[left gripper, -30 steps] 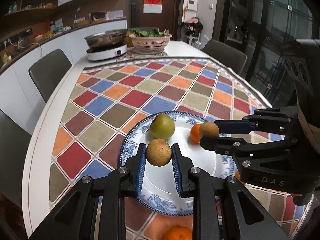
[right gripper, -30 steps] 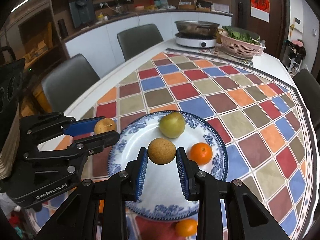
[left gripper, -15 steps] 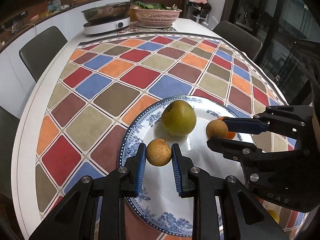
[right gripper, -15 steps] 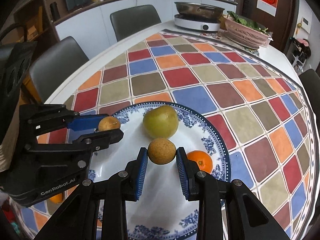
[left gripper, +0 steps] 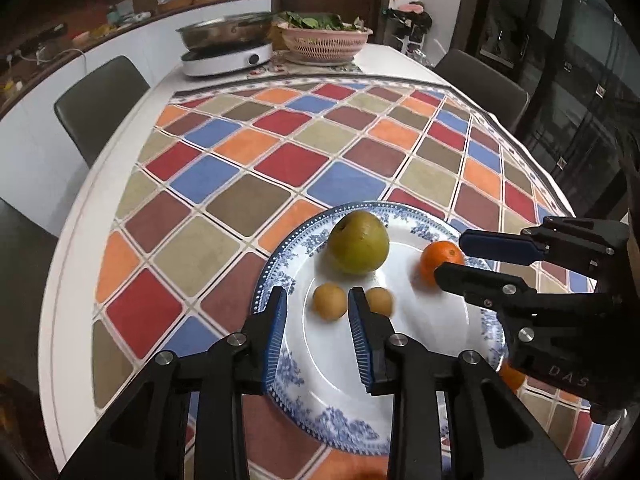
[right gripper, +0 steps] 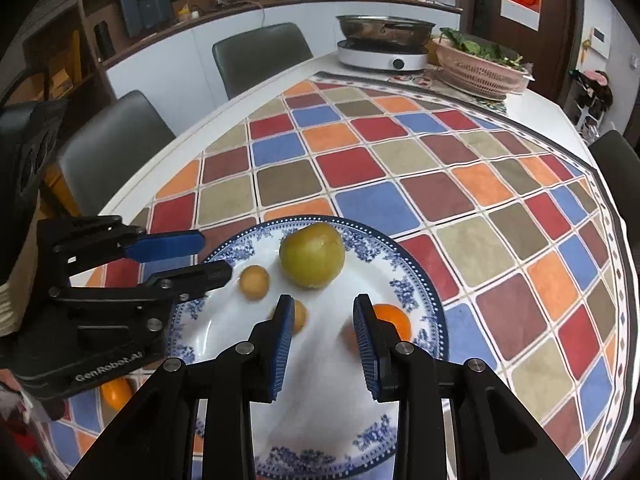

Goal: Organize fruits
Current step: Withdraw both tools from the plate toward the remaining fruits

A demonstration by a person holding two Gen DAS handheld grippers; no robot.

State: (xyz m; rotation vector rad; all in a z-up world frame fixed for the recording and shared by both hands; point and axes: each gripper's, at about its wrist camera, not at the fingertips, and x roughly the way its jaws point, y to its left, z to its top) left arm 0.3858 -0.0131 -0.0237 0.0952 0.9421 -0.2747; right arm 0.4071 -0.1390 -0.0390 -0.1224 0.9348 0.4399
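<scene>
I see two small brown fruits on the plate [left gripper: 416,216]. One brown fruit [left gripper: 329,302] lies between the pads of my left tongs [left gripper: 318,336], but the pads do not touch it. My left tongs are opening. The other brown fruit [left gripper: 380,301] lies just beside the first one, partly behind the right pad of the left tongs. In the right view, this second fruit [right gripper: 299,317] peeks out from behind the left pad of my right tongs [right gripper: 322,344], and the first one [right gripper: 254,282] lies near the tips of the left tongs [right gripper: 208,258]. My right tongs [left gripper: 452,256] are open too, with nothing between the pads.

A big green fruit [left gripper: 359,243] sits farther back on the plate, close to the two brown ones. An orange [left gripper: 440,261] sits on the plate's right side, next to the tips of the right tongs. In the right view the orange [right gripper: 394,322] is partly hidden by a pad.

The plate is white with a blue rim. It rests on a checked cloth [left gripper: 280,160] on the counter [left gripper: 68,280]. Another orange [right gripper: 116,394] lies on the cloth under the left tongs. At the far end stand a pan [left gripper: 226,34] and a pink basket [left gripper: 324,42] of greens.
</scene>
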